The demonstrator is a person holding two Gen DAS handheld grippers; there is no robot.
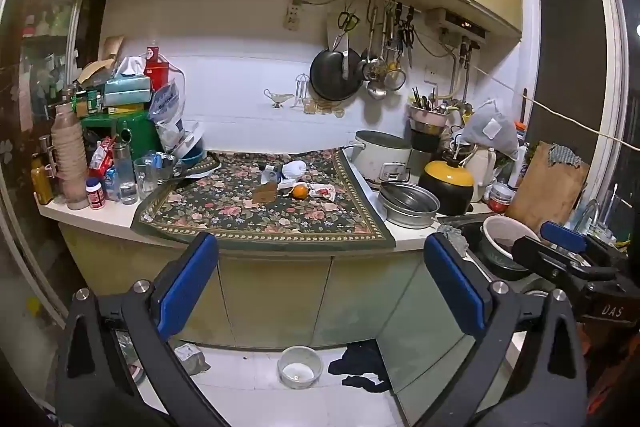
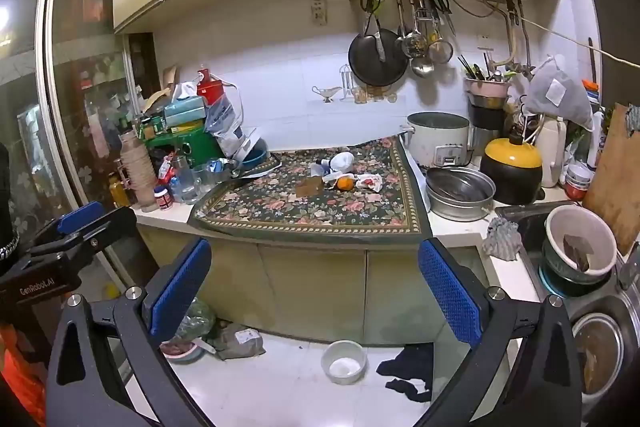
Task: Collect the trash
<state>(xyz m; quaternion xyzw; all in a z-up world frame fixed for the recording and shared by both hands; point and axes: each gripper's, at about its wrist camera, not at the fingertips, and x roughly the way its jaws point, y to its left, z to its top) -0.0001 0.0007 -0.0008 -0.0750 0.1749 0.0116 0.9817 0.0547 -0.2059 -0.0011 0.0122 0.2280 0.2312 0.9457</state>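
Trash lies on a floral cloth (image 1: 248, 219) on the counter: a brown cardboard piece (image 1: 265, 193), an orange (image 1: 300, 191), a crumpled red-and-white wrapper (image 1: 323, 191), a white wad (image 1: 294, 169) and a small bottle (image 1: 269, 174). The same pile shows in the right wrist view, with the cardboard (image 2: 309, 186), orange (image 2: 345, 183) and wrapper (image 2: 370, 182). My left gripper (image 1: 320, 287) is open and empty, well short of the counter. My right gripper (image 2: 316, 291) is open and empty too, beside it; it also shows in the left wrist view (image 1: 568, 247).
Bottles, glasses and a green box (image 1: 132, 131) crowd the counter's left. A rice cooker (image 1: 380, 159), metal basin (image 1: 408, 205) and yellow-lidded pot (image 1: 448, 183) stand right, by a sink (image 2: 580, 255) with bowls. On the floor lie a plastic tub (image 1: 300, 367) and dark cloth (image 1: 364, 367).
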